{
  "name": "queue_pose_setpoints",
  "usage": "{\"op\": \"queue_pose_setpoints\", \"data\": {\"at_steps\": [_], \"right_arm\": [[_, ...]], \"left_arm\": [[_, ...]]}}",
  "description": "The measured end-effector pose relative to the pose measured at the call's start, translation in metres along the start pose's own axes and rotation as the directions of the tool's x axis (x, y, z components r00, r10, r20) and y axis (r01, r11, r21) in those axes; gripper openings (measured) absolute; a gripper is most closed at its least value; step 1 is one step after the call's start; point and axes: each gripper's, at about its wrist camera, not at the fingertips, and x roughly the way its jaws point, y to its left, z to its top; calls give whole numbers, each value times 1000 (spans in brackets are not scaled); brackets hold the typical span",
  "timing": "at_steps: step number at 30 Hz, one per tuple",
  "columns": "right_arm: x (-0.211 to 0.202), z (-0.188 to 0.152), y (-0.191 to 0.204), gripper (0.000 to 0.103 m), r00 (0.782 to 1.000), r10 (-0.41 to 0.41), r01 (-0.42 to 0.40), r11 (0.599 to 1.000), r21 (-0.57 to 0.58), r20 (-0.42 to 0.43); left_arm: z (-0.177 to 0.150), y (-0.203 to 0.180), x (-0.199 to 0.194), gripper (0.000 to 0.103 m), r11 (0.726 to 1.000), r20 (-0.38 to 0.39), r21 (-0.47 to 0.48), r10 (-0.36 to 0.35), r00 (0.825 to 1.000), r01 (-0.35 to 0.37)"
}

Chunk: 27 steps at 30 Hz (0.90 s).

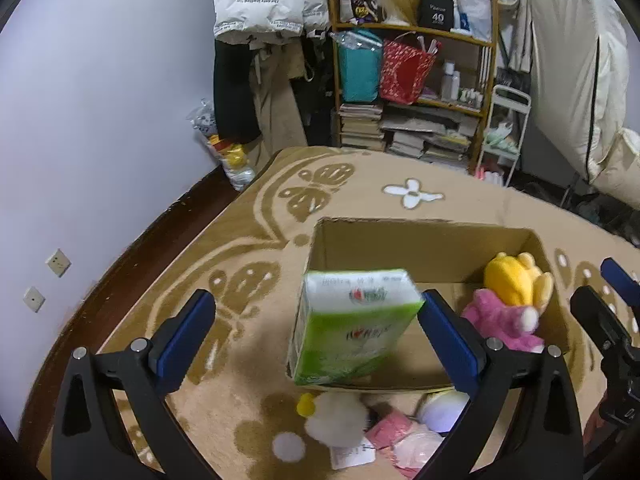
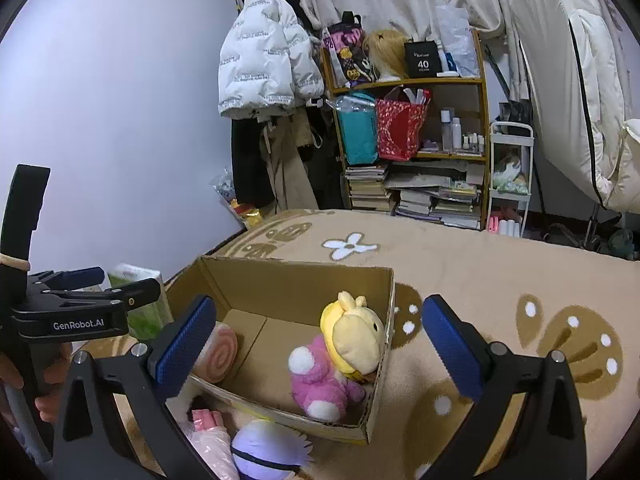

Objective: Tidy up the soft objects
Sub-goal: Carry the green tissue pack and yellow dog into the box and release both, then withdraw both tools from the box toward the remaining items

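Apparently falling, a green tissue pack (image 1: 352,328) hangs between my spread left tool (image 1: 316,332); my right tool (image 2: 320,344) gapes over the box (image 2: 296,280).

White lettering reading "GenRobot.AI" runs along the side of the black handheld left gripper (image 2: 86,284), seen from the right wrist camera. A small black box (image 2: 422,59) on the top level of the wooden shelf unit (image 2: 482,120) carries a white number "40". The green and white tissue pack (image 1: 352,326) bears a red logo and print, too blurred to read.
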Motion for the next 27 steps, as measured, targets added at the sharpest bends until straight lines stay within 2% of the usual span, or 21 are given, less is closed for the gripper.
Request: {"op": "queue_pose_setpoints", "data": {"at_steps": [7, 10, 16, 27], "right_arm": [[-13, 0, 2, 103, 1000, -6, 6, 1000, 0, 3], [-17, 1, 2, 103, 1000, -2, 2, 1000, 8, 0], [-20, 1, 4, 103, 1000, -8, 8, 1000, 2, -1], [-35, -6, 18, 103, 1000, -7, 7, 1000, -22, -2]], "left_arm": [[0, -2, -10, 101, 1000, 26, -5, -18, 1000, 18], [2, 0, -15, 101, 998, 45, -29, -47, 998, 49], [0, 1, -21, 101, 1000, 44, -17, -11, 999, 12], [-11, 8, -43, 101, 1000, 8, -12, 0, 1000, 1]]}}
